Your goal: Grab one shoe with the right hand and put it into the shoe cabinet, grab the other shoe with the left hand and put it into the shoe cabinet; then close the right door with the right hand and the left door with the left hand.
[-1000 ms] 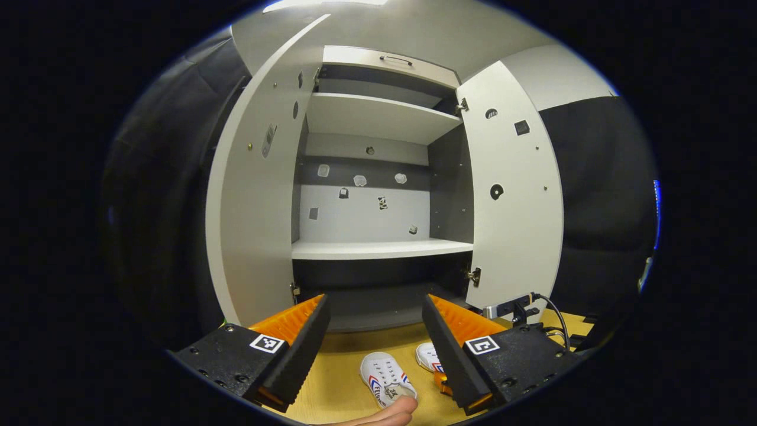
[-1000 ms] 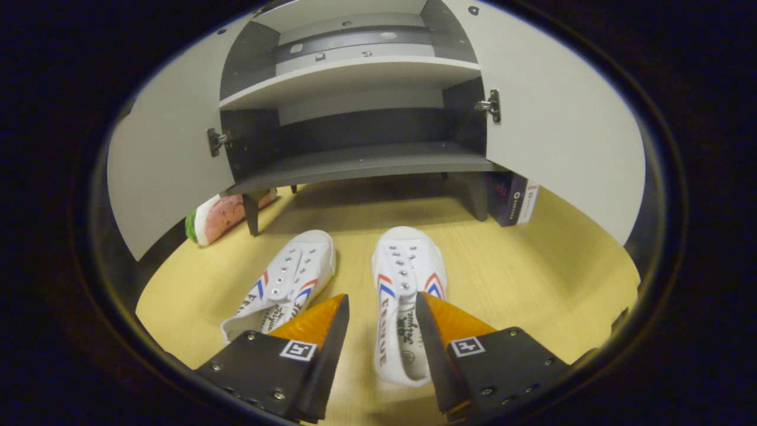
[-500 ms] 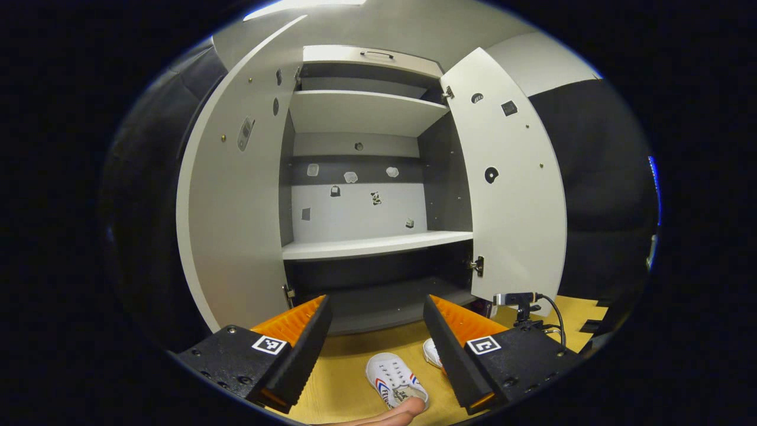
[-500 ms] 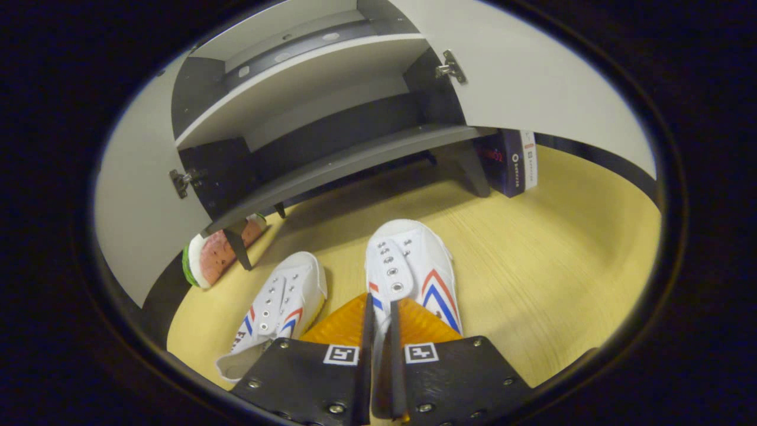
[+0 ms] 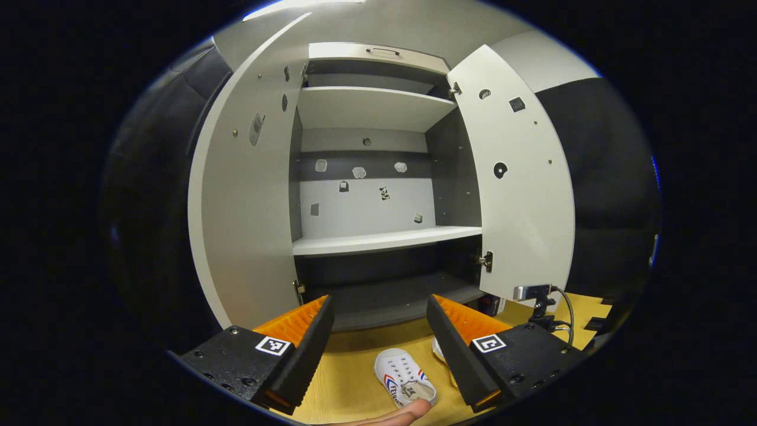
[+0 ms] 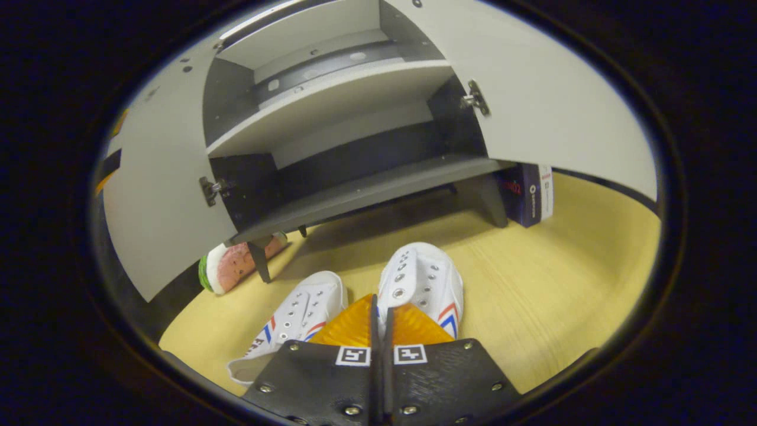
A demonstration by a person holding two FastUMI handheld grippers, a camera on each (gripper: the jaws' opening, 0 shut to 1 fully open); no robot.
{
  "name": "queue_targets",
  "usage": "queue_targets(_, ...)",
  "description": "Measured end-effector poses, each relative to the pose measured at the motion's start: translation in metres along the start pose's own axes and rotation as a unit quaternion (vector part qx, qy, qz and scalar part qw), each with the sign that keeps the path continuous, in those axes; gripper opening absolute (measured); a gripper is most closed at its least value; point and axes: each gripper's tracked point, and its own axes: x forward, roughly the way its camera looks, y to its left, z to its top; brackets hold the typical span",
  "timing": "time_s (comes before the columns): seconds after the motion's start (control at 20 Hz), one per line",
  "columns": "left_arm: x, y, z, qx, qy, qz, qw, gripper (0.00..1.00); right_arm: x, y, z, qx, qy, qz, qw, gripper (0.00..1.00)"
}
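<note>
Right shoe (image 6: 423,284) on the wooden floor (image 6: 550,296), toe toward the shoe cabinet (image 6: 355,189), long axis in line with the right gripper (image 6: 379,331); its fingers pinch the shoe's side wall. Other shoe (image 6: 295,322) just left. Left gripper (image 5: 378,331) spread, high. Shoe lettering unreadable.

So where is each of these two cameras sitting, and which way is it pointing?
Left gripper view: rides the left gripper, held level, facing the open shoe cabinet; its spread fingers and a fingertip show.
Right gripper view: rides the right gripper, tilted down at the floor; its fingers pinch the right-hand shoe.
Shared: cabinet, both doors open, and the other shoe, still on the floor.
</note>
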Motion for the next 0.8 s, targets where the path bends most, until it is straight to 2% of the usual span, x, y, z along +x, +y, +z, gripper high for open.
queue_targets(0.15, 0.000, -0.001, 0.002, -0.003, -0.002, -0.002, 1.000, 0.96, -0.023, 0.020, 0.021, 0.003, -0.025, 0.032, 0.999, 0.00)
queue_targets(0.35, 0.007, 0.005, -0.007, -0.011, 0.009, 0.011, 1.000, 0.96, -0.054, 0.034, 0.071, -0.022, -0.070, 0.045, 0.996, 0.00)
queue_targets(0.4, 0.009, 0.005, -0.008, -0.014, 0.013, 0.013, 1.000, 0.96, -0.063, 0.038, 0.084, -0.027, -0.077, 0.050, 0.995, 0.04)
queue_targets(0.5, 0.015, 0.007, -0.007, -0.020, 0.018, 0.017, 0.999, 0.96, -0.080, 0.044, 0.115, -0.038, -0.090, 0.056, 0.994, 0.00)
queue_targets(0.65, 0.024, 0.014, 0.010, -0.020, 0.006, 0.030, 0.999, 0.96, -0.101, 0.053, 0.165, -0.061, -0.104, 0.060, 0.991, 0.00)
queue_targets(0.8, 0.032, 0.012, 0.032, -0.023, -0.005, 0.025, 0.999, 0.95, -0.112, 0.061, 0.212, -0.077, -0.117, 0.060, 0.988, 0.00)
